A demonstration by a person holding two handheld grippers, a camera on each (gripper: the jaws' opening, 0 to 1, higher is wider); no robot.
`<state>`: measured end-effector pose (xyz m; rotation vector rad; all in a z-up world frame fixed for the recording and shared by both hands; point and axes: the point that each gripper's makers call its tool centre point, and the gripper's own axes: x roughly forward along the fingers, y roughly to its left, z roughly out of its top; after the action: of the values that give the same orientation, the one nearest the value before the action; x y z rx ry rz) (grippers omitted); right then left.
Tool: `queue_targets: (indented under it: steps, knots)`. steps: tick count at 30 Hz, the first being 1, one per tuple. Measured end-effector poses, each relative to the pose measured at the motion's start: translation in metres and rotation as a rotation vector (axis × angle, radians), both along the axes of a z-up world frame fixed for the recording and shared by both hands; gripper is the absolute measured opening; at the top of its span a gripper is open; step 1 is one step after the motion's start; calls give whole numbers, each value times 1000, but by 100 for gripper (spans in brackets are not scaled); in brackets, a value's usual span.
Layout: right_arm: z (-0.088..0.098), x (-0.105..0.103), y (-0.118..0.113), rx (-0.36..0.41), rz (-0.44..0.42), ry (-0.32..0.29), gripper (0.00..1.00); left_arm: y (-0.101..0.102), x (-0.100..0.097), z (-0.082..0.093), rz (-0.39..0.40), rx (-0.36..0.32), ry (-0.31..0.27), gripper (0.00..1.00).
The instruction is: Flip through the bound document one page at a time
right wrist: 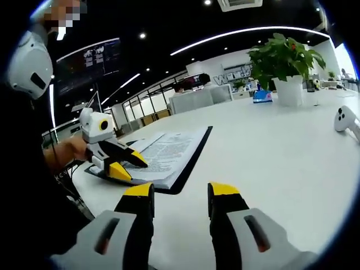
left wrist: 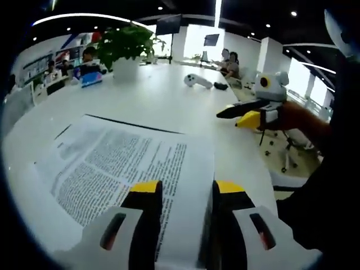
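A bound document (left wrist: 121,169) lies open on a broad white table (left wrist: 169,95) in an open-plan office, its printed pages facing up over a dark cover whose edge shows along the far side. In the left gripper view, the left gripper (left wrist: 185,188) sits low over the near edge of the document, its yellow-tipped jaws spread apart with the top sheet running up between them; whether either jaw touches the paper cannot be told. The right gripper (left wrist: 247,112), held in a person's hand (left wrist: 292,115), hangs above bare table well to the side of the document, its black and yellow jaws parted. In the right gripper view, the right gripper (right wrist: 180,191) points across bare tabletop with its jaws apart and nothing between them, while the left gripper (right wrist: 126,166) rests at the near corner of the document (right wrist: 169,154). A potted green plant (right wrist: 284,64) in a white pot stands farther back on the table, a white controller (right wrist: 344,119) lies near it, and several people sit at the table's far edge.
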<state>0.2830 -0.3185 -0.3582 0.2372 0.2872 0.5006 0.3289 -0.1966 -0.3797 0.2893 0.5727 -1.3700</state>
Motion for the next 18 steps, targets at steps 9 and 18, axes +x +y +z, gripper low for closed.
queue_targets:
  steps: [9, 18]
  knots:
    - [0, 1, 13, -25, 37, 27, 38, 2, 2, 1, 11, -54, 29, 35]
    - [2, 1, 30, -38, 81, 47, 38, 1, 2, 1, 19, -70, 27, 35]
